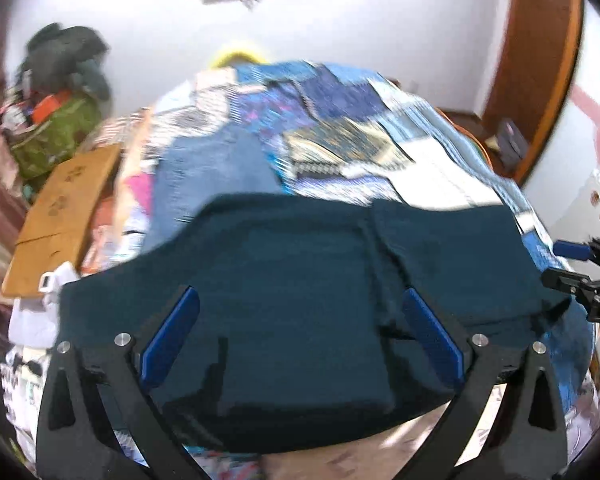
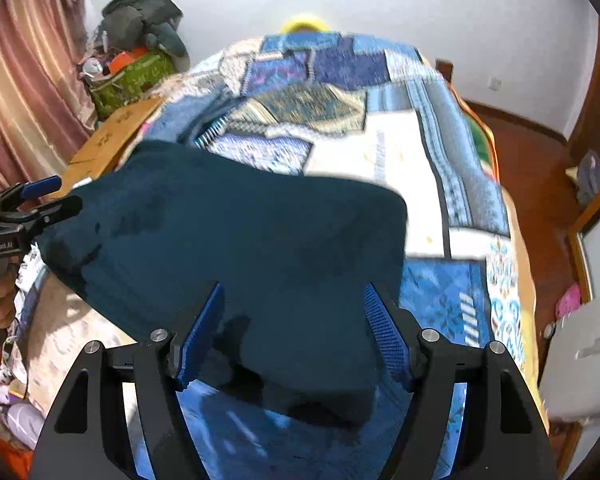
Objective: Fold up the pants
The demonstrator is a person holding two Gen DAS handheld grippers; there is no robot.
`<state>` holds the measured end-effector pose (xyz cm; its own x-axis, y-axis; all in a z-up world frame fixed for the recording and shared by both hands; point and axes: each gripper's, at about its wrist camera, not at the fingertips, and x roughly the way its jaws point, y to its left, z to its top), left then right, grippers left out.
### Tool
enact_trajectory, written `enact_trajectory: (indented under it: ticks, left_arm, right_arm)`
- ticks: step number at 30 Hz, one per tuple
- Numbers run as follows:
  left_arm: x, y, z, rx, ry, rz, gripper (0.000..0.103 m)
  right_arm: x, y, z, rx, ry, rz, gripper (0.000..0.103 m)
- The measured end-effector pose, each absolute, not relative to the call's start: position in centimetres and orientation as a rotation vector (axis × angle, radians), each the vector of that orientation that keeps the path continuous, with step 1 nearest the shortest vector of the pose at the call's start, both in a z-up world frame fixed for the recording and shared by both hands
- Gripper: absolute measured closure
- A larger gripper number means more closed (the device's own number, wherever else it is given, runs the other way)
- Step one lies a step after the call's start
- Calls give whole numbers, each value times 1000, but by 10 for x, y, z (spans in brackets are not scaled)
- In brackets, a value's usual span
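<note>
Both hand-held grippers (image 1: 300, 336) (image 2: 296, 334) gape; blurred pants (image 1: 300, 300) hide quilt (image 1: 340, 140).

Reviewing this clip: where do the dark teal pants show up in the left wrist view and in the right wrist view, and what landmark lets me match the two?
Left wrist view: the pants fill the lower middle, spread across the quilt, between the blue fingers.
Right wrist view: the pants run from the left-centre down to the bottom middle, between the fingers.
Shared landmark: the green bag of clutter by the back wall, upper left in both.
</note>
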<state>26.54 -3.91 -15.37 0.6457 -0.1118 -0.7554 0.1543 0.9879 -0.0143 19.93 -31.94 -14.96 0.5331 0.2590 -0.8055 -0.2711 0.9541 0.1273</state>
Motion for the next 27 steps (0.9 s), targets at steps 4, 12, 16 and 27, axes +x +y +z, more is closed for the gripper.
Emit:
enact_trajectory:
  ticks: [4,12,16,27]
  left_arm:
    - [259,10,-141,-30,811,-60,0]
    - [243,109,-156,-199,845,104,0]
    - [231,149,-183,-297,897,145,0]
    - [212,207,-255,-638,1061,110,0]
  right_arm:
    - [205,-295,-133,-35,895,351,31]
    - [224,-241,-125,-31,848,440,31]
    - [230,-210,-136,-51,859,485,31]
    - [231,-163,-174,-20,988,612,31]
